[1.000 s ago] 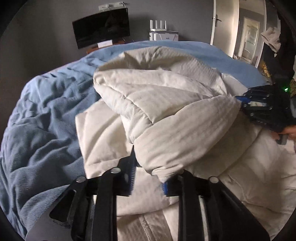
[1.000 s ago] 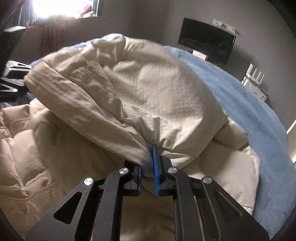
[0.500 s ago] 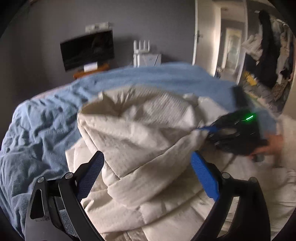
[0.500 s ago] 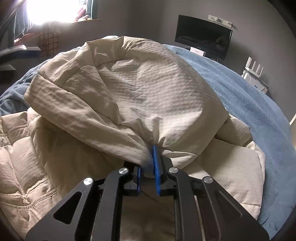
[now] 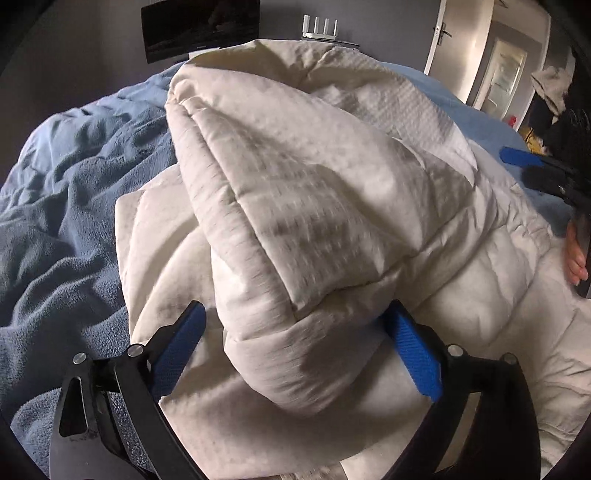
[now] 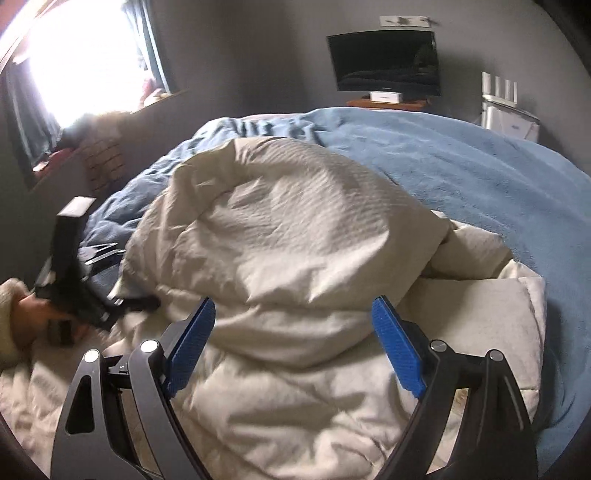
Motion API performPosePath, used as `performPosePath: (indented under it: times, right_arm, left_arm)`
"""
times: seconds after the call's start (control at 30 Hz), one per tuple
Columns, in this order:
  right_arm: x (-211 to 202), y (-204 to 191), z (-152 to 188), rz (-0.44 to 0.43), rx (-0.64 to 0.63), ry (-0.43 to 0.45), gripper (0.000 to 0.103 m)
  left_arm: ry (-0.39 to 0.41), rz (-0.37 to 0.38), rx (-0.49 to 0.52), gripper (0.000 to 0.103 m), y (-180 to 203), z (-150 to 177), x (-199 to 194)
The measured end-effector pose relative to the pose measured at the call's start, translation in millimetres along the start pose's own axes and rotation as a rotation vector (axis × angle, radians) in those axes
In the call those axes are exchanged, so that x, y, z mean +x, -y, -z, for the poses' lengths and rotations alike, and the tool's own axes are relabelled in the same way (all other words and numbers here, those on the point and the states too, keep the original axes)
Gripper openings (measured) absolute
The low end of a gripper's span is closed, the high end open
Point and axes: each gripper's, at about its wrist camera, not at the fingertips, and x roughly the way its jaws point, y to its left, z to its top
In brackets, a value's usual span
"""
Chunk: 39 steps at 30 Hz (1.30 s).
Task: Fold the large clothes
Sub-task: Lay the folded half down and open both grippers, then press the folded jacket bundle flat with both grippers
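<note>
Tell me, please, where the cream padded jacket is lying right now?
In both wrist views the cream padded jacket lies bunched on the blue blanket, directly ahead of both open grippers, below the wall-side monitor.

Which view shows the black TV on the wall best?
The right wrist view: the TV appears whole, above the blue blanket. In the left wrist view the TV is cut off by the top edge of the frame, behind the cream coat.

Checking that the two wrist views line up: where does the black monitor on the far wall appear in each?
Left wrist: black monitor at the top edge, left of centre, above the cream padded garment.
Right wrist: monitor upper right of centre, beyond the blue blanket.
Shared landmark: white router just right of it.
</note>
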Motion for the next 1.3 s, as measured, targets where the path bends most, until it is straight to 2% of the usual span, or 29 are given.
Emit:
performPosePath:
  times: [0.13,0.2,0.23,0.33,0.47,0.57,0.67,0.83,0.97,1.07,1.2,1.3]
  right_arm:
    - [34.6,-7.7,1.3,0.076,-0.026,-0.053,0.082]
    - [50.6,-6.8,7.3,0.090,-0.030,-0.092,0.082]
    - [55.1,-6.2,9.9,0.094,-0.031,-0.102,0.082]
    - [60.4,-6.1,13.6,0.100,-0.036,-0.111,0.082]
    - [62.5,-6.0,15.6,0.102,-0.038,-0.111,0.083]
    - [60.9,-5.4,17.3,0.094,-0.035,-0.106,0.083]
    - [61.3,-6.5,18.5,0.089,-0.036,-0.102,0.083]
    - [63.5,-9.2,24.0,0.097,-0.064,-0.108,0.083]
    - [66.4,-9.5,25.3,0.107,-0.089,-0.112,0.083]
    - [68.8,-11.3,28.3,0.122,-0.100,-0.110,0.083]
    - [68.3,-4.6,29.3,0.097,-0.071,-0.098,0.083]
    - [69.2,-3.7,30.5,0.092,-0.068,-0.091,0.083]
  left_arm:
    - [0.050,-0.029,0.011,0.093,3.5,0.1,-12.8]
    - [0.116,-0.066,0.027,0.096,10.9,-0.6,-30.2]
    - [0.173,-0.094,0.042,0.096,16.3,-2.1,-43.0]
    - [0.287,-0.060,0.096,0.096,32.9,-14.3,-65.2]
    - [0.259,0.059,0.073,0.096,44.8,-33.8,-49.3]
    - [0.176,0.013,0.078,0.084,43.9,-34.9,-21.8]
    - [0.105,0.009,0.047,0.080,26.2,-23.5,-1.2]
    - [0.062,-0.026,0.115,0.080,29.0,-4.4,21.3]
    - [0.036,-0.013,0.104,0.081,27.5,1.4,28.4]
    - [0.067,-0.019,0.116,0.083,30.3,-0.2,21.0]
    - [0.167,0.010,0.119,0.095,34.0,-15.4,-7.5]
    - [0.227,-0.038,0.121,0.096,33.2,-44.6,-21.4]
